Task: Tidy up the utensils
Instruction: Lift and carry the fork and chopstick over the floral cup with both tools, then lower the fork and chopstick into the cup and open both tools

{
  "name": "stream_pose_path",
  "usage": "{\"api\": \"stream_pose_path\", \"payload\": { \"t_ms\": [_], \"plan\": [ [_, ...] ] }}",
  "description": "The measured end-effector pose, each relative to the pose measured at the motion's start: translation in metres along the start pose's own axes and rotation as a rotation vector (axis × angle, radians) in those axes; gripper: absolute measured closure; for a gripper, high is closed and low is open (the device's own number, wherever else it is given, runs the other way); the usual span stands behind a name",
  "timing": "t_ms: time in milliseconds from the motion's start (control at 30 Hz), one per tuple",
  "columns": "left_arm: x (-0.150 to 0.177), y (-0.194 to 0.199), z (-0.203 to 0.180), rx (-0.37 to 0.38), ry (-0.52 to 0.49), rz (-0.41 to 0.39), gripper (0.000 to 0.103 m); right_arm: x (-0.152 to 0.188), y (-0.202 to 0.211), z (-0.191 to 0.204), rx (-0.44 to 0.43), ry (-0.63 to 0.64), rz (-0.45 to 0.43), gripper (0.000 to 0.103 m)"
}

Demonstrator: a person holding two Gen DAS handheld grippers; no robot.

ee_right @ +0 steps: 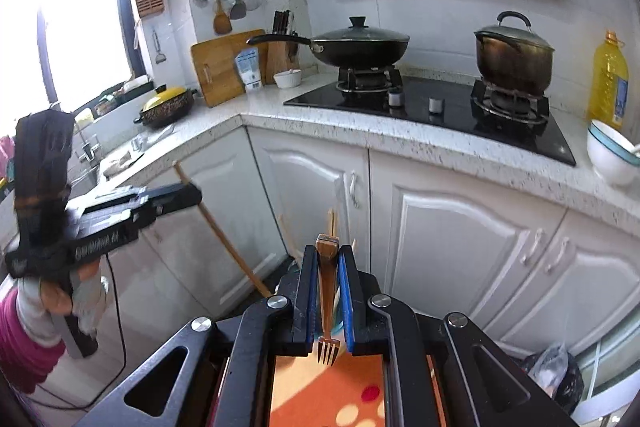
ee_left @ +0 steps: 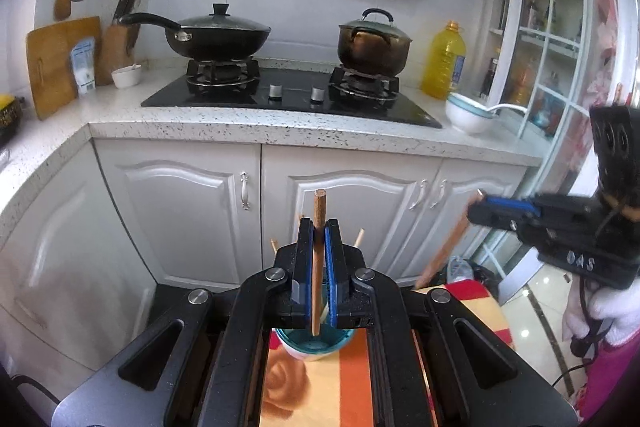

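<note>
A white kitchen with a speckled countertop (ee_left: 248, 125) fills the background. The left gripper (ee_left: 319, 247) is clamped on one round brown wooden stick (ee_left: 319, 227), held upright over the teal cup (ee_left: 316, 341) at six o'clock, probably for dropping in. The right gripper (ee_right: 329, 275) pinches one wooden-handled metal fork (ee_right: 327, 307), tines down. Three more sticks seem to lean behind.
</note>
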State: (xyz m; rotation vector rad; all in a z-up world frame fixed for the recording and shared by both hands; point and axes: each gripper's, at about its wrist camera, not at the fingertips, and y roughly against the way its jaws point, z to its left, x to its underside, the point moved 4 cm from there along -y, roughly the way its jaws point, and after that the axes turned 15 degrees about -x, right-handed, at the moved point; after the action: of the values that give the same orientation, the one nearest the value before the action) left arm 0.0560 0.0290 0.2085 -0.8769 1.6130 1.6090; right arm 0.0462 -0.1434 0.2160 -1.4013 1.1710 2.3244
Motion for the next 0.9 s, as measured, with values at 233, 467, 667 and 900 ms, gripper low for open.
{"api": "stream_pose_path", "payload": {
  "t_ms": [233,467,667,900],
  "plan": [
    [0.022,-0.037,-0.008,-0.026,-0.035,0.054,0.099,-0.01,-0.05,-0.023,-0.016,-0.028,0.04,0.093],
    [0.045,-0.067,-0.015,-0.036,-0.042,0.112,0.099,0.003,-0.087,-0.044,0.001,-0.049,0.084,0.093],
    [0.065,-0.09,-0.017,-0.024,-0.03,0.176,0.099,0.024,-0.115,-0.053,-0.032,-0.079,0.155,0.093],
    [0.069,-0.097,-0.013,-0.024,-0.004,0.193,0.099,0.043,-0.144,-0.068,-0.059,-0.139,0.209,0.093]
  ]
}}
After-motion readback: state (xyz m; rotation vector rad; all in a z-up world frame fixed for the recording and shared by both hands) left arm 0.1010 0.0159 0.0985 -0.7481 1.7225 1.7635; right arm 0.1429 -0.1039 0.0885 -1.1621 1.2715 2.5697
